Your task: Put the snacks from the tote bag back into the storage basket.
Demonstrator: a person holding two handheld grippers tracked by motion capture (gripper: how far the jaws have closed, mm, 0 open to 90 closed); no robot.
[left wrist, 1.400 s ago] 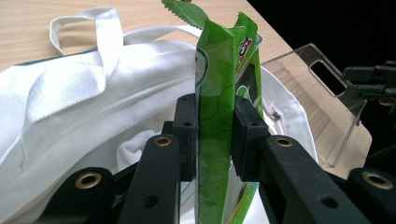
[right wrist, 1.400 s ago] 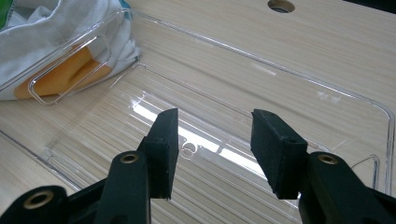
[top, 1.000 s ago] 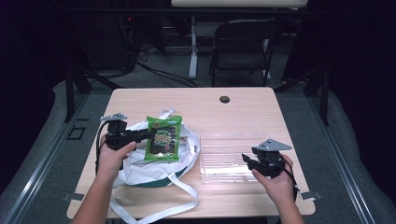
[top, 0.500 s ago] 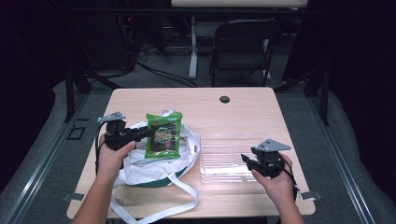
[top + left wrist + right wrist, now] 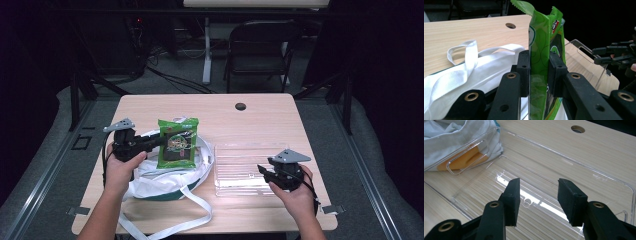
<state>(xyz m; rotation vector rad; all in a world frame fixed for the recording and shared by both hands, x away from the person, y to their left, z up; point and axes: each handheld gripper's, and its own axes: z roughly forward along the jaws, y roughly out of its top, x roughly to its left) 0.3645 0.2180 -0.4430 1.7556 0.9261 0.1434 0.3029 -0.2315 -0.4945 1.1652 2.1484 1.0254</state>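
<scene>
Dark room, grey floor (image 5: 60, 150) — folding chair (image 5: 260, 50)

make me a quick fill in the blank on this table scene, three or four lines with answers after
1. The left tongs are shut on a ____ snack packet.
2. That packet is held above a ____ cloth bag.
3. The right tongs stand open over a clear plastic ____.
4. Near the far edge of the wooden table there is a round ____.

Missing words: green; white; tray; hole
</scene>
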